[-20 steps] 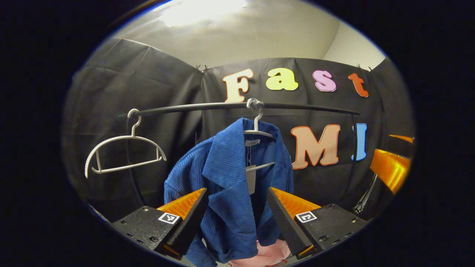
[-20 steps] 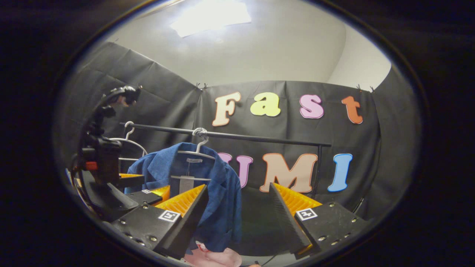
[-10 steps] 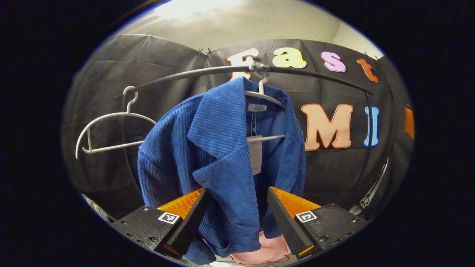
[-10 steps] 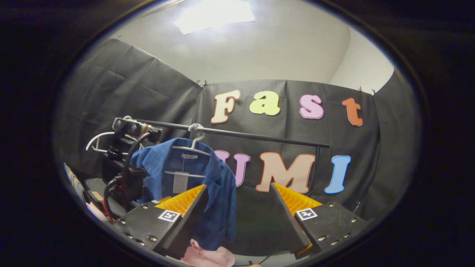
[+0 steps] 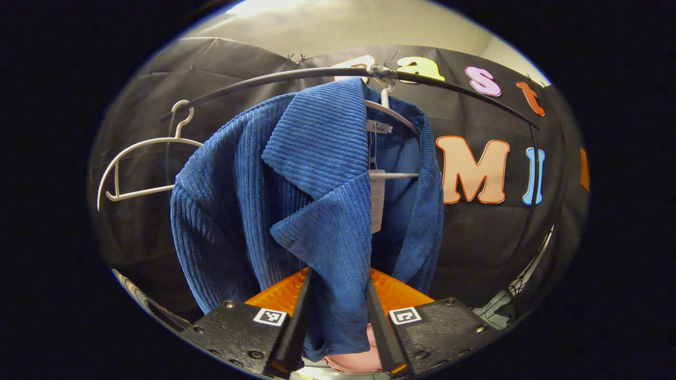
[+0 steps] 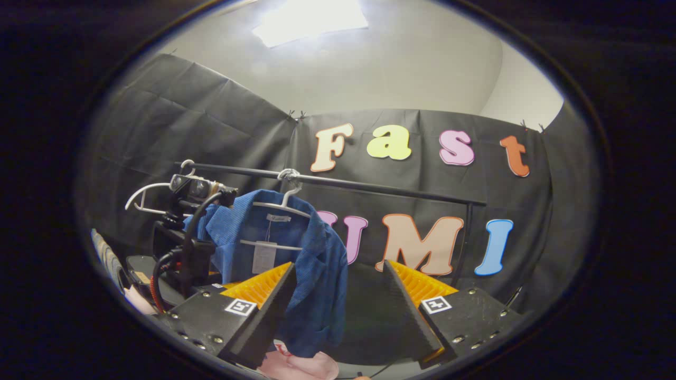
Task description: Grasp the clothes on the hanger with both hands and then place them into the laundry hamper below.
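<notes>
A blue corduroy jacket (image 5: 296, 184) hangs on a white hanger (image 5: 393, 112) from a black rail (image 5: 253, 84). In the left gripper view, my left gripper (image 5: 338, 274) is shut on the jacket's front edge just below the lapel, with the cloth pinched between both fingers. In the right gripper view, the jacket (image 6: 317, 264) hangs left of centre, partly behind my right gripper's left finger. My right gripper (image 6: 339, 264) is open, short of the jacket and a little to its right, with nothing between its fingers. The left gripper's body (image 6: 182, 253) sits against the jacket's left side.
An empty white hanger (image 5: 137, 153) hangs on the rail left of the jacket. Pink cloth (image 5: 354, 361) lies below the jacket's hem, also visible as pink cloth (image 6: 301, 365) in the right gripper view. The rail's upright post (image 6: 467, 237) stands at the right.
My left gripper moved in toward the jacket and its fingers closed from wide apart onto the front edge. My right gripper stayed open and hardly moved.
</notes>
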Tool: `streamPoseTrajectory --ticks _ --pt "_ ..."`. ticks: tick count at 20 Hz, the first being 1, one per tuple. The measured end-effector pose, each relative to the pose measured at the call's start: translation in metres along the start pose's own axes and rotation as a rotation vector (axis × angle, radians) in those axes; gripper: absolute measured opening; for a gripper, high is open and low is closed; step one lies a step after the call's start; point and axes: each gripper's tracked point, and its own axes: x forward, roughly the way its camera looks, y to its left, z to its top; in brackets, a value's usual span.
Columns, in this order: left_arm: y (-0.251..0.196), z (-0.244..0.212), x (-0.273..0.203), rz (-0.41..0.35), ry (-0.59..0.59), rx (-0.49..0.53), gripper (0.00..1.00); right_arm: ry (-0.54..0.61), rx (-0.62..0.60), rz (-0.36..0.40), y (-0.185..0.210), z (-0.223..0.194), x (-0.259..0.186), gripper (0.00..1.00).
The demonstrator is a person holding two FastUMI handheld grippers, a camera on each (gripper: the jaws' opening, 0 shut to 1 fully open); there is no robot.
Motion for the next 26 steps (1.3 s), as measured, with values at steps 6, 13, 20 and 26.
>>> streamPoseTrajectory --ticks 6,13,20,26 --pt "0.012 0.003 -0.003 -0.027 -0.008 0.010 0.07 0.019 0.023 0.044 0.024 -0.014 0.019 0.98" --pt "0.014 0.007 -0.019 -0.120 -0.028 0.076 0.00 0.060 0.034 0.063 0.050 -0.037 0.048 0.98" --pt "0.028 0.029 -0.039 -0.151 -0.076 0.044 0.00 0.098 0.014 0.060 0.073 -0.062 0.081 0.98" --pt "0.049 0.057 -0.059 -0.126 -0.125 0.004 0.00 0.154 0.039 0.061 0.093 -0.089 0.117 0.98"
